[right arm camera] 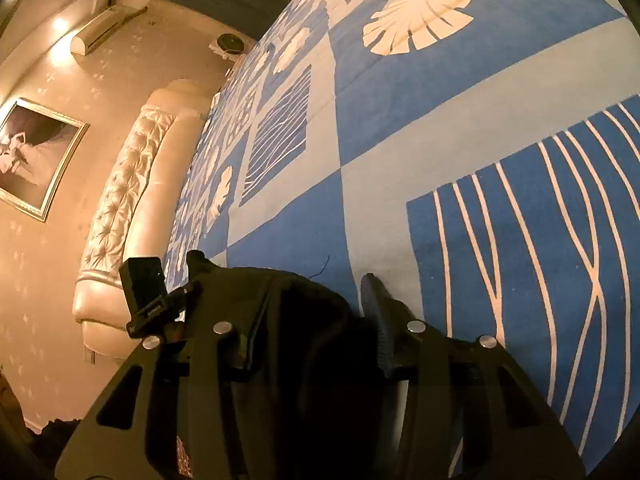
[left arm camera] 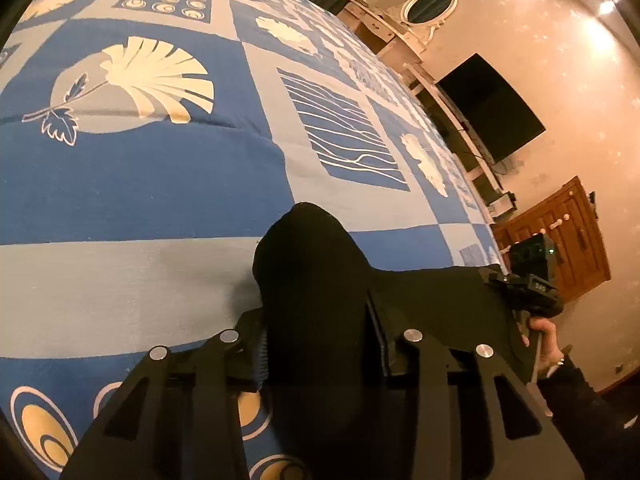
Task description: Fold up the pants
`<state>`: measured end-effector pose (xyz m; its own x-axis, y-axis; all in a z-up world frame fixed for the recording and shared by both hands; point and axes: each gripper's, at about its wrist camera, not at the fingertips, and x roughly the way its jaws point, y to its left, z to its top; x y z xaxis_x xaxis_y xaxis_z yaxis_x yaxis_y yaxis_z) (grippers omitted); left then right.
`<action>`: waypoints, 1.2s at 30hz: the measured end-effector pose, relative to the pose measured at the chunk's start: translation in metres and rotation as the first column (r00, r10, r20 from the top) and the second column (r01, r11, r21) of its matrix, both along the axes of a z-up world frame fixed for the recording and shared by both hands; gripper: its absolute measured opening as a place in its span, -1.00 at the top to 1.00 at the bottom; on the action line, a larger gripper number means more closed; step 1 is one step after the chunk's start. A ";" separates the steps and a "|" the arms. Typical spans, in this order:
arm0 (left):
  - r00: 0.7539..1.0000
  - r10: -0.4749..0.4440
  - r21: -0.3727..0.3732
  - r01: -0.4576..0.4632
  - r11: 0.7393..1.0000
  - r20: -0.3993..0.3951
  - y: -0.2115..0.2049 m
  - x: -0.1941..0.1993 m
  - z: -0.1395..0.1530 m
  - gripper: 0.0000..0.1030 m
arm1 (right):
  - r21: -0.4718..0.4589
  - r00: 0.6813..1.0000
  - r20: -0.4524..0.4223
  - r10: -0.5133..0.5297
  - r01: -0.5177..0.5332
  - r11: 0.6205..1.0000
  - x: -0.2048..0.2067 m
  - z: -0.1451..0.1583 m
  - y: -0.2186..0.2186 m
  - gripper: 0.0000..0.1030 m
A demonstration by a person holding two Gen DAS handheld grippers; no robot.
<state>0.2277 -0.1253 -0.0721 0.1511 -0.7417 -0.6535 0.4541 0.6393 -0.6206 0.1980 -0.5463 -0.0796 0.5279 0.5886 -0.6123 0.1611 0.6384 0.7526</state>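
Pants [left arm camera: 316,292]: black fabric, held above a bed; one bunched end stands up between the fingers of the left gripper [left arm camera: 320,356], and a taut stretch runs from there rightward to the right gripper [left arm camera: 532,292], seen at the bed's right edge with a hand [left arm camera: 544,340] on its handle. Left gripper: jaws closed on the pants, ribbed pads pressing the cloth from both sides. Right gripper [right arm camera: 320,320], own view: a dark fold of pants [right arm camera: 304,312] fills the space between the fingers; the right finger [right arm camera: 378,320] shows clear, the left is buried in cloth, jaws clamped on the pants. Bed cover [left arm camera: 140,168]: blue and grey squares with cream leaf, wavy-line and ring prints, lying flat under both grippers. Headboard [right arm camera: 124,208]: cream, tufted, along the bed's far end in the right view. Picture [right arm camera: 36,156]: framed, on the wall beside the headboard. Air conditioner [right arm camera: 108,26]: on the wall above the headboard. Television [left arm camera: 488,108]: dark screen on the wall beyond the bed in the left view. Cabinet [left arm camera: 568,236]: brown wood, below the television.
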 end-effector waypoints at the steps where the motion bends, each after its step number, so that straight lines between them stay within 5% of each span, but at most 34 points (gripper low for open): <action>1: 1.000 0.002 0.006 -0.002 1.000 0.006 0.001 0.000 0.000 0.25 | 0.000 1.000 0.003 -0.005 0.005 1.000 -0.001 0.000 0.000 0.20; 10: 1.000 0.006 0.035 -0.007 0.999 0.025 -0.006 0.005 0.001 0.27 | 0.005 0.999 0.014 -0.030 0.029 1.000 -0.002 -0.001 0.001 0.18; 17: 0.999 0.013 0.052 -0.015 0.999 0.030 -0.008 0.004 0.002 0.27 | 0.077 1.000 0.012 -0.014 0.013 0.997 -0.012 0.003 -0.004 -0.48; 23: 1.000 0.011 0.056 -0.012 0.998 0.022 -0.009 0.005 0.002 0.26 | -0.016 0.995 -0.005 0.100 -0.100 0.995 -0.012 0.006 0.012 -0.60; 25: 1.000 0.014 0.056 -0.015 0.998 0.018 -0.009 0.006 0.001 0.26 | -0.013 0.996 -0.012 0.092 -0.092 0.996 -0.009 0.005 0.012 -0.59; 29: 1.000 0.018 0.049 -0.019 0.999 0.009 -0.008 0.006 0.000 0.26 | 0.003 0.998 -0.025 0.058 -0.058 0.998 -0.011 0.001 0.007 -0.10; 36: 0.999 0.045 0.050 -0.045 0.998 0.010 -0.005 0.004 0.003 0.27 | 0.041 1.000 -0.002 0.016 -0.016 0.999 -0.019 0.004 0.010 0.11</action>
